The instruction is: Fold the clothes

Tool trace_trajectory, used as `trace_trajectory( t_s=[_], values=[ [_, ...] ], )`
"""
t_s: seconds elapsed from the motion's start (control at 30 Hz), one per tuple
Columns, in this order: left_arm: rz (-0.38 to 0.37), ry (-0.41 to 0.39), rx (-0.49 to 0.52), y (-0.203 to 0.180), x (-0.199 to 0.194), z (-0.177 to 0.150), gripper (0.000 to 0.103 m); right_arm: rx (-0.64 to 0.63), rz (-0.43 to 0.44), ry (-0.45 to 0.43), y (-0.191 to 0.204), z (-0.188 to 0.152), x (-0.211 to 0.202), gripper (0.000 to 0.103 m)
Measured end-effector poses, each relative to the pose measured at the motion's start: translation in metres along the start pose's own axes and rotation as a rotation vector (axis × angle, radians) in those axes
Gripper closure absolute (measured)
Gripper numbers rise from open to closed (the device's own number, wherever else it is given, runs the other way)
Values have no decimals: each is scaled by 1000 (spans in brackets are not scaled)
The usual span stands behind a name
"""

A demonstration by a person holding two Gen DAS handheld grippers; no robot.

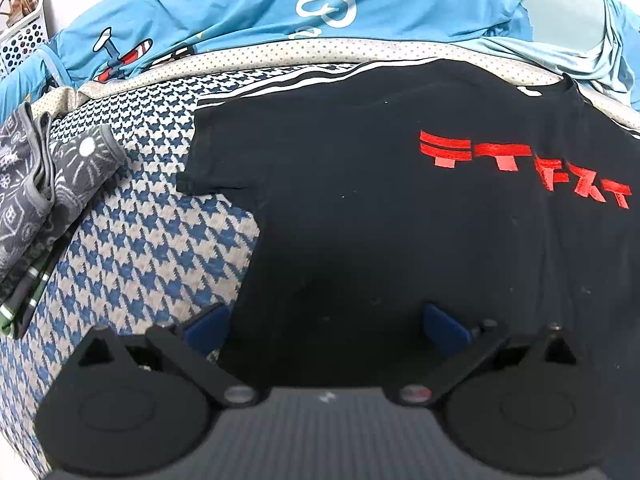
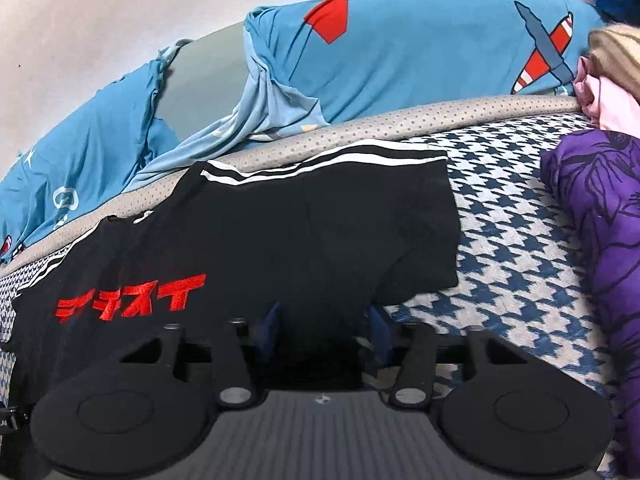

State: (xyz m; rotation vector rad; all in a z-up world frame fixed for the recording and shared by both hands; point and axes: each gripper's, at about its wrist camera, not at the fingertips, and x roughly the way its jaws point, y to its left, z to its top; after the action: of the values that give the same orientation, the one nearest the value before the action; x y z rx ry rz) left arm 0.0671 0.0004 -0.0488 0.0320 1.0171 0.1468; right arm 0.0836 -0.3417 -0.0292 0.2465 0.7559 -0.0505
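Grey patterned garment (image 1: pixel 36 184) bunched at far left, one piece as far as I can tell. White perforated basket (image 1: pixel 22 36) behind it, one.

Black T-shirt (image 1: pixel 400 208), one, lies spread flat across the houndstooth surface (image 1: pixel 132 248), red lettering (image 1: pixel 524 168) up, left sleeve (image 1: pixel 216 168) sticking out, striped black-and-white cloth (image 2: pixel 320 160) just past its far edge; I cannot tell whether that is part of the shirt. Judged thin, soft, light and floppy: it will sag and drag when lifted and wrinkle easily, but is neither fragile nor slippery. Best holds look like the hem corners or shoulder seams, pinching both layers.

Left gripper (image 1: pixel 326 326) hangs over the near hem, fingers (image 1: pixel 446 326) spread wide, nothing between them. Right gripper (image 2: pixel 324 330) sits at the near right part of the shirt, fingers (image 2: pixel 270 326) partly apart with black cloth between them; whether they actually pinch it I cannot tell.

Blue printed sheet (image 2: pixel 400 56) along the far side, one. Purple garment (image 2: pixel 600 240) at right, one; pink cloth (image 2: pixel 604 104) behind it, one.
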Motion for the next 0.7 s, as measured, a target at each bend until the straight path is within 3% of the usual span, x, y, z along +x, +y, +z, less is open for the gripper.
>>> trace_trajectory(
  t_s=[0.07, 0.13, 0.27, 0.47, 0.6, 0.7],
  values=[
    [-2, 0, -3, 0, 0, 0, 0, -24, -42, -5, 3, -1, 2, 93],
    [0, 0, -5, 1, 0, 0, 0, -23, -53, -10, 3, -1, 0, 95],
    [8, -5, 3, 2, 0, 0, 0, -33, -106, -24, 5, -2, -9, 96],
    [0, 10, 4, 7, 0, -4, 0, -25, -118, -14, -1, -4, -10, 97],
    [-4, 24, 4, 10, -1, -7, 0, 29, -80, -7, -12, 0, -16, 96],
    [-2, 28, 4, 11, -3, -7, 0, 71, -51, -1, -21, 4, -21, 88]
  ],
)
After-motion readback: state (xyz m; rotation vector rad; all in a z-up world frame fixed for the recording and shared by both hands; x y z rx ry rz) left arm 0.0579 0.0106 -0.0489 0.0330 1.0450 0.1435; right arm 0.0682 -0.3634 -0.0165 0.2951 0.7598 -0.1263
